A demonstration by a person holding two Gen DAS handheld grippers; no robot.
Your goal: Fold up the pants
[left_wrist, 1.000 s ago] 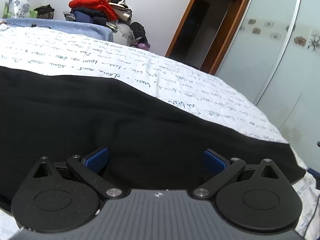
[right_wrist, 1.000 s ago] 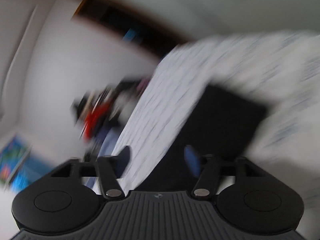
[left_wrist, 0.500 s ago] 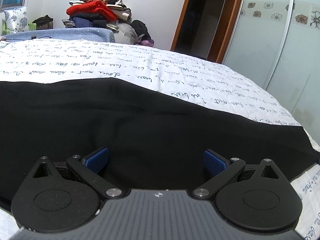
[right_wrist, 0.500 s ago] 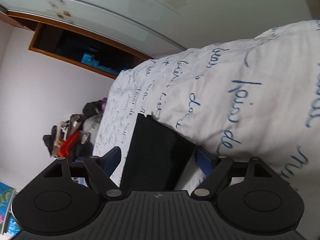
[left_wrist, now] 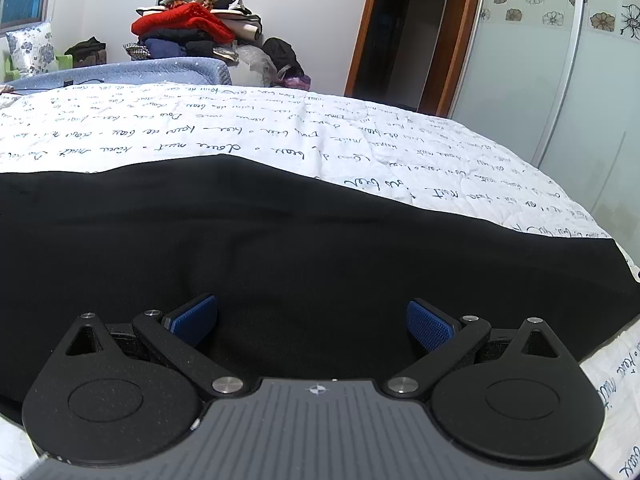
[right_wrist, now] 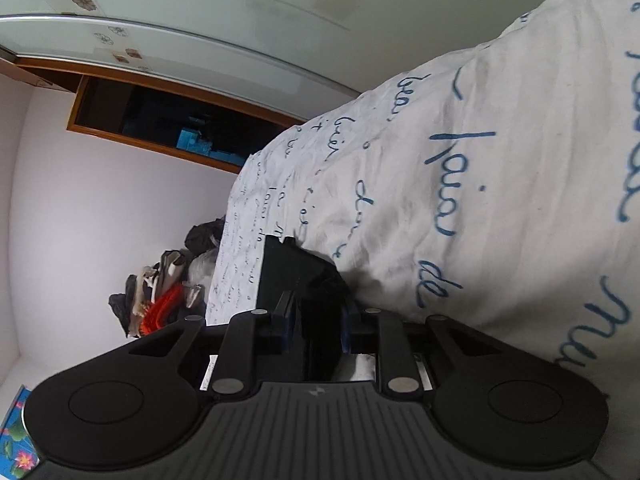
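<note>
Black pants (left_wrist: pixel 280 232) lie spread flat across a white quilt with blue handwriting (left_wrist: pixel 240 128). My left gripper (left_wrist: pixel 312 320) hovers low over the near part of the pants. It is open, its blue pads (left_wrist: pixel 192 318) wide apart with only flat fabric below them. In the right wrist view, rolled on its side, my right gripper (right_wrist: pixel 317 328) is at an end of the pants (right_wrist: pixel 288 272). Its jaws are closing and a bunched fold of black fabric fills the gap between the pads. The quilt (right_wrist: pixel 480 200) bulges right beside it.
A pile of clothes (left_wrist: pixel 192 28) with a red knit on top stands beyond the bed's far side, beside a blue padded edge (left_wrist: pixel 140 72). A wood-framed doorway (left_wrist: pixel 396 28) and a frosted sliding wardrobe door (left_wrist: pixel 540 80) are at the right.
The right gripper's jaws went from wide apart to close together around the end of the pants, and it came nearer to the fabric. The left view levelled slightly; its jaws stayed wide.
</note>
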